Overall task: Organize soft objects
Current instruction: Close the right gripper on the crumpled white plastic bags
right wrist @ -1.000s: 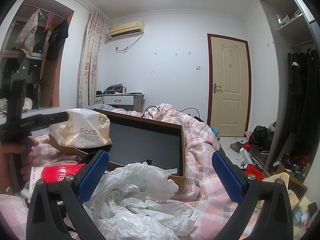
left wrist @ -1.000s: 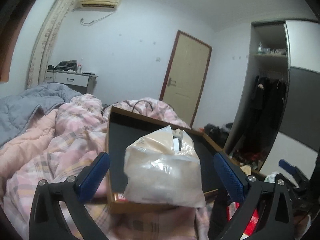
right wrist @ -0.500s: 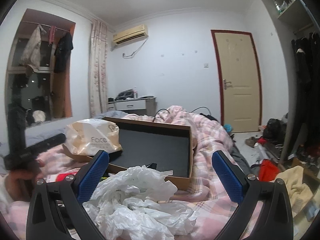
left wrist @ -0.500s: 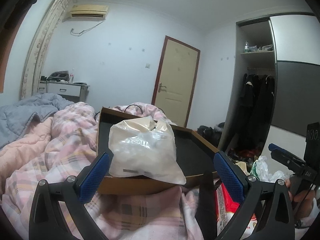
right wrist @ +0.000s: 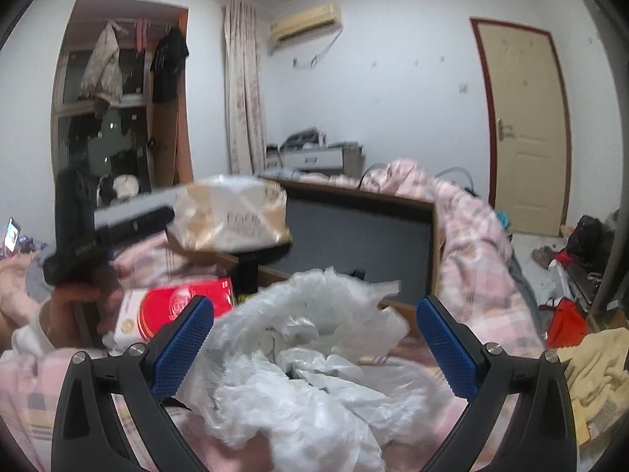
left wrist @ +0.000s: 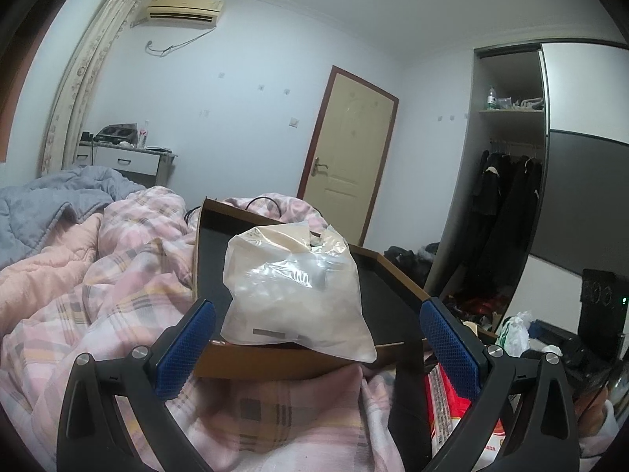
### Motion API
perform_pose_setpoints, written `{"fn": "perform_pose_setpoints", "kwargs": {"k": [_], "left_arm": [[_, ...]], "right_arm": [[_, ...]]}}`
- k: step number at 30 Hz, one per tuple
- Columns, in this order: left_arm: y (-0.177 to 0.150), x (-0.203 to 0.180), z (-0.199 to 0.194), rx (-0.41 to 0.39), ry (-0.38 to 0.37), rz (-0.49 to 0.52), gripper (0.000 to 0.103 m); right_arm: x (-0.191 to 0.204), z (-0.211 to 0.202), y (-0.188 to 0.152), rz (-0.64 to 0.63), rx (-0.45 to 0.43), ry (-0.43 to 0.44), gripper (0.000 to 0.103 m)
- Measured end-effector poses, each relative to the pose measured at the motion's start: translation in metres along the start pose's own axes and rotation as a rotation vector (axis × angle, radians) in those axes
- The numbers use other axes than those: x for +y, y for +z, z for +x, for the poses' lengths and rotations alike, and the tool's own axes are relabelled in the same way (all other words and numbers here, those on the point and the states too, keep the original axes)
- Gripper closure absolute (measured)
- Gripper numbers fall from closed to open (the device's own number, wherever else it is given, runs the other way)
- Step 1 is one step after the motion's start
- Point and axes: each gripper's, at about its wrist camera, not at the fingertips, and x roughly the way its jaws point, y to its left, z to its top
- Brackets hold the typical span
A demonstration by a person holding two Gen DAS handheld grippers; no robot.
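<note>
A cream and clear plastic pack of soft stuff [left wrist: 297, 287] stands in the near end of a brown cardboard box with a black inside [left wrist: 377, 275], leaning over its front rim. My left gripper [left wrist: 314, 338] is open and empty just in front of it. In the right wrist view the same pack [right wrist: 230, 212] sits at the box's left end [right wrist: 354, 232]. My right gripper [right wrist: 314, 338] is open, with a heap of crumpled white plastic bags [right wrist: 310, 365] between and below its fingers, not gripped.
The box rests on a pink plaid quilt [left wrist: 129, 275] on a bed. A red and white package [right wrist: 177, 308] lies beside the box. A grey duvet [left wrist: 47, 204] lies far left. A wardrobe [left wrist: 507, 204] and floor clutter [right wrist: 566, 314] are to the right.
My left gripper has drawn back from the pack, which stays in the box. My right gripper has swung left and lower over the crumpled bags.
</note>
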Motion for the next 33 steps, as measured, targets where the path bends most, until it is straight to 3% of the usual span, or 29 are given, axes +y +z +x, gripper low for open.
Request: {"fn": "perform_pose_setpoints", "kwargs": {"k": [14,15,17,20,28,33], "left_arm": [[0.000,0.000,0.000,0.000,0.000,0.000,0.000],[0.000,0.000,0.000,0.000,0.000,0.000,0.000],[0.000,0.000,0.000,0.000,0.000,0.000,0.000],[0.000,0.000,0.000,0.000,0.000,0.000,0.000],[0.000,0.000,0.000,0.000,0.000,0.000,0.000],[0.000,0.000,0.000,0.000,0.000,0.000,0.000]], "right_arm": [[-0.002,-0.004,-0.004,-0.014,0.028,0.000,0.001],[-0.001,-0.005,-0.004,-0.022,0.023,0.000,0.004],[0.001,-0.006,-0.004,-0.032,0.013,0.002,0.026],[-0.001,-0.007,-0.003,-0.028,0.006,0.001,0.039],[0.002,-0.013,0.001,-0.028,-0.053,0.006,0.053],[0.003,-0.015,0.003,-0.036,-0.080,0.004,0.055]]}}
